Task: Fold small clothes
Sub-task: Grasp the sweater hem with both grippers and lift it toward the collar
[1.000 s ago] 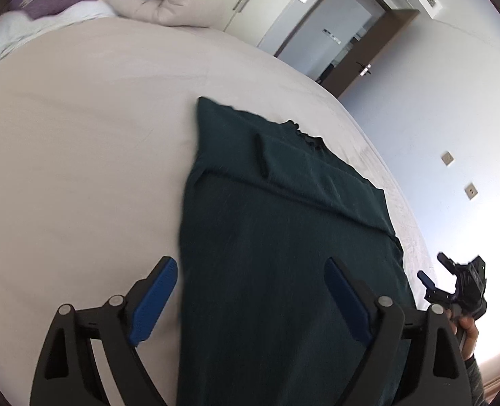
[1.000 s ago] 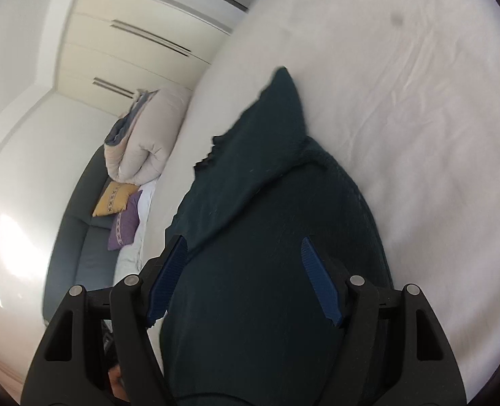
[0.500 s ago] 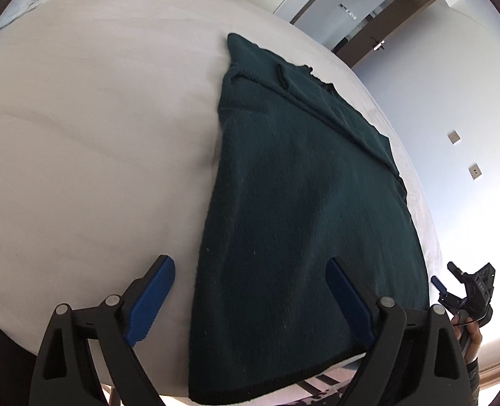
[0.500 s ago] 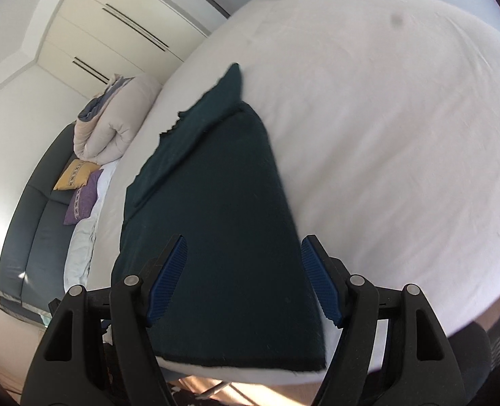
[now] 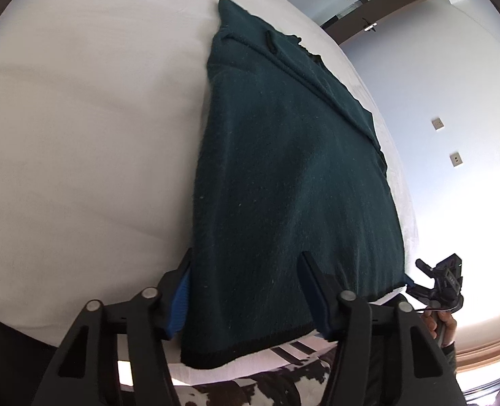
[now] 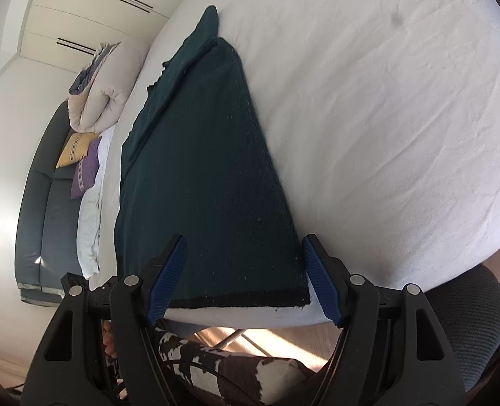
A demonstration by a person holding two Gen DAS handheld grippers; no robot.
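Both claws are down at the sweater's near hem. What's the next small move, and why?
Probably close the right claw onto its hem corner. Its jaws stand open astride the dark green sweater, pads clear of the cloth. The left claw has just been closing, with the other corner between its jaws. With both corners gripped, the hem can be lifted off the white bed and folded.

You have a wide bed with a white wrinkled sheet [image 6: 385, 118] before you. Beyond its far side stands a dark grey sofa [image 6: 47, 203] carrying a rolled beige duvet [image 6: 104, 91], a yellow patterned cushion [image 6: 72, 149] and a purple cushion [image 6: 86, 172]. Cream wardrobe doors [image 6: 91, 6] line the wall; a dark brown door [image 5: 385, 13] stands ajar.
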